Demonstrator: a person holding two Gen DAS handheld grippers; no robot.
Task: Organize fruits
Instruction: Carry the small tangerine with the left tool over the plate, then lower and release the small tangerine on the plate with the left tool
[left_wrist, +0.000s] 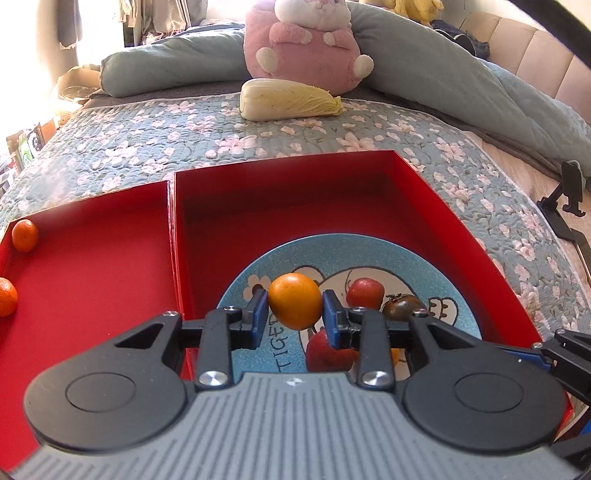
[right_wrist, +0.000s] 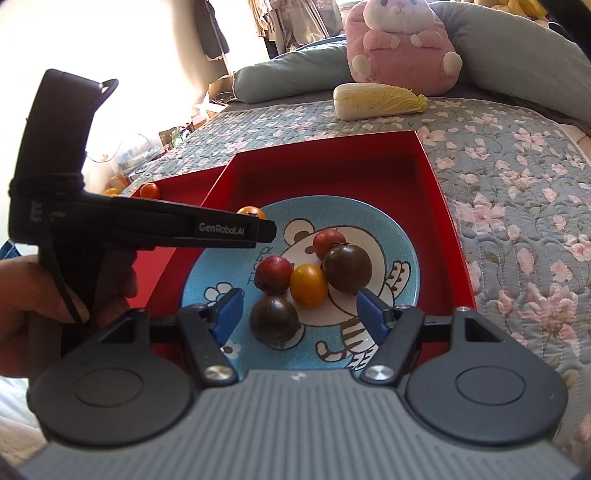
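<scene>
Orange tomato (left_wrist: 294, 301) (roundish, axis seemingly upright) pinched in left gripper (left_wrist: 294, 308) fingers, right gripper (right_wrist: 297, 308) spread wide.

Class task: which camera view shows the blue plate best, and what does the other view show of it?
The right wrist view: nearly the whole plate shows, with five small fruits on it. In the left wrist view the left tool, shut on an orange fruit, hides much of it.

both wrist cameras look forward and down along their fingers, close over the blue plate (left_wrist: 448, 295) in the red box (left_wrist: 280, 173). the right view sits further right and also catches the left gripper (right_wrist: 264, 229) from the side. both share the cabbage (right_wrist: 378, 100) and the pink plush (left_wrist: 306, 48) beyond.
</scene>
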